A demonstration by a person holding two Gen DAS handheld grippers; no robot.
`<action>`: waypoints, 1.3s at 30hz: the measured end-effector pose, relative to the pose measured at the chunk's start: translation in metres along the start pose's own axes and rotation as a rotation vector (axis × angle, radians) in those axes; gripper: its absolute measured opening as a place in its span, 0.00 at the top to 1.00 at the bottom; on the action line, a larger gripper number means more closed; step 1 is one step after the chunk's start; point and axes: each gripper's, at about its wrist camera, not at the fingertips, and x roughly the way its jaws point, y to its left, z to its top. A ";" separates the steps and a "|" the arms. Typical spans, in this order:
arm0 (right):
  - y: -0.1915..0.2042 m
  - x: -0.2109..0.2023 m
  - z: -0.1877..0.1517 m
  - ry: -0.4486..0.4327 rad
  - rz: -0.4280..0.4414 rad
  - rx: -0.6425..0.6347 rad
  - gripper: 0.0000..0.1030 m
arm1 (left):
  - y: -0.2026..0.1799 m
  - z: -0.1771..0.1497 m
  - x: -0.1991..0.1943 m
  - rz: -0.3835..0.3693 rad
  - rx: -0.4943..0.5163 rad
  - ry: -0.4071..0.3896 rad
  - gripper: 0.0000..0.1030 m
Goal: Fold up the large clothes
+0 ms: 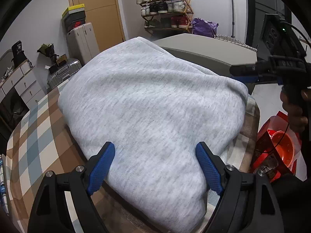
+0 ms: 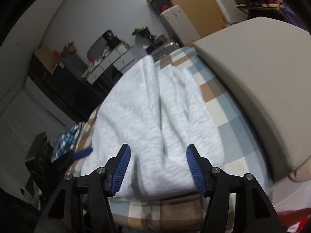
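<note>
Item: pale grey garment (image 1: pixel 151 106), heavy knit, lying in a thick folded bundle on a checked tablecloth (image 1: pixel 37 128) of tan, blue and cream; in the left wrist view it fills the centre, a rounded fold edge running from 11 to 3 o'clock. In the right wrist view the same cloth shows lengthwise creases and layered edges toward 12 o'clock, its near hem at 6 o'clock resting on the checks. Left gripper (image 1: pixel 155 165): jaws spread wide over the near corner of the bundle, pads clear of the fabric, nothing held. Right gripper (image 2: pixel 157 167): jaws parted, fabric below and between them but not pinched; nothing held. Seen from the left, the right tool and the hand (image 1: pixel 295 112) carrying it sit at 3 o'clock, beside the bundle's edge. Progress, as judged: the main folds appear made and the bundle is compact; what may remain is a final fold, smoothing or squaring of the uneven layers. Surroundings: beige cushion (image 2: pixel 252 89) at 2 o'clock, suitcase (image 1: pixel 82 42) at 10, shoe rack (image 1: pixel 167 9) at 12, red bag (image 1: pixel 276 147) at 4.
</note>
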 end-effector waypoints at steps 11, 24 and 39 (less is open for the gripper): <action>0.001 0.061 0.029 0.089 -0.043 -0.015 0.95 | -0.003 0.001 -0.001 0.002 -0.004 0.002 0.21; 0.000 0.059 0.031 0.091 -0.269 -0.096 0.88 | 0.001 0.019 -0.027 -0.090 -0.103 -0.076 0.20; 0.060 0.168 0.142 0.238 -0.078 -0.067 0.45 | -0.024 0.005 0.009 -0.035 0.055 -0.013 0.12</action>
